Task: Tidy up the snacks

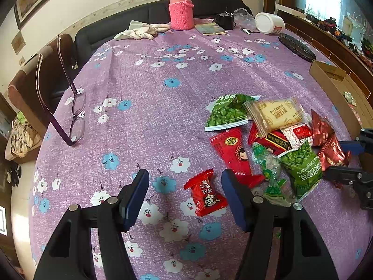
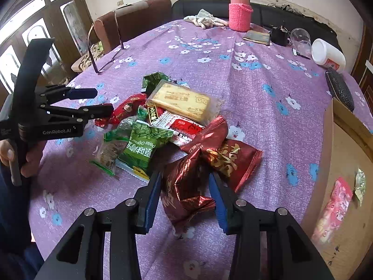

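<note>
Purple cloth with white and blue flowers covers the table (image 1: pixel 163 74), and everything I am sorting lies on it. At the right edge sits a cardboard box (image 2: pixel 345 163) with a pink packet (image 2: pixel 335 207) and a small green one already lying flat inside. The heap of snacks (image 2: pixel 167 121) is in the middle, right of centre in my left view: a pale biscuit pack (image 2: pixel 184 100) on top at the far side, green pea bags (image 2: pixel 142 144) on the near left, red packets between them, and dark red foil bags (image 2: pixel 223 154) on the near right.

My right hand-held gripper (image 2: pixel 185 200) points down at the near edge of the heap. One crumpled dark red foil bag (image 2: pixel 184 191) stands between its blue pads; the left pad seems to touch the foil, but I cannot tell whether both are pressing on it.

My left hand-held gripper (image 1: pixel 185 196) is spread wide over the cloth just left of the heap. A small red candy packet (image 1: pixel 206 194) lies flat on the cloth between the two pads, touching neither.

Far across the table stand a pink flask (image 1: pixel 180 9) in a knitted sleeve, white gloves (image 1: pixel 142 31) left of it, and a tipped white jar (image 1: pixel 269 23) to the right. Glasses (image 1: pixel 77 114) rest near the left edge.
</note>
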The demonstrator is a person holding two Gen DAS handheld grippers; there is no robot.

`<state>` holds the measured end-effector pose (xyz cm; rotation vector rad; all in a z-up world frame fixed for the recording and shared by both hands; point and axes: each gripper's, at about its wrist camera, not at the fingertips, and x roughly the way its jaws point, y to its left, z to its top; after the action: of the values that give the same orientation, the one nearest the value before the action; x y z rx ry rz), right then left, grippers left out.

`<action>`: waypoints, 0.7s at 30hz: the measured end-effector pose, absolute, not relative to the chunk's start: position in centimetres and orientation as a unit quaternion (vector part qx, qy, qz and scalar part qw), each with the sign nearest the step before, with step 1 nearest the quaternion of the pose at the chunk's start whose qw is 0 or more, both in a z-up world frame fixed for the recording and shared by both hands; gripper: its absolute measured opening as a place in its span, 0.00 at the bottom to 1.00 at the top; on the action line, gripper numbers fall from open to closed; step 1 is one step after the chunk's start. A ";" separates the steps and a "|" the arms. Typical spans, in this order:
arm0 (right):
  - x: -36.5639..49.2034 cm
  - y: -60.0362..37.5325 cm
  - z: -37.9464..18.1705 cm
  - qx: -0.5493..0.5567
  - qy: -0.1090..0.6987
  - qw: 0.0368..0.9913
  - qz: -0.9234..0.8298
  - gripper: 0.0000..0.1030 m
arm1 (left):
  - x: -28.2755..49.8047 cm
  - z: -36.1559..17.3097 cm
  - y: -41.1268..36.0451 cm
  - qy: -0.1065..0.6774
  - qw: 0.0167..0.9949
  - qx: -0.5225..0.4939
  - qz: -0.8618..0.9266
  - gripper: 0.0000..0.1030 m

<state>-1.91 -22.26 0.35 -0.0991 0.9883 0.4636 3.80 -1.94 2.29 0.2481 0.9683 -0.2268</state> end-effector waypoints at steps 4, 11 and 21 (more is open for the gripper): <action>-2.4 -21.9 0.2 -0.071 0.469 0.852 0.220 0.43 | 3.2 1.5 -3.0 0.474 0.858 0.152 -0.124 0.42; -2.5 -22.3 0.9 -0.058 0.454 0.861 0.221 0.30 | 3.2 1.5 -3.4 0.473 0.861 0.145 -0.123 0.20; -1.8 -25.0 2.6 0.026 0.425 0.880 0.210 0.30 | 3.6 3.1 -2.3 0.453 0.880 0.070 -0.128 0.19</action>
<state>-1.79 -25.02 2.63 0.0548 0.8860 0.4380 3.60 -2.32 3.09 0.1461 0.9440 -0.2669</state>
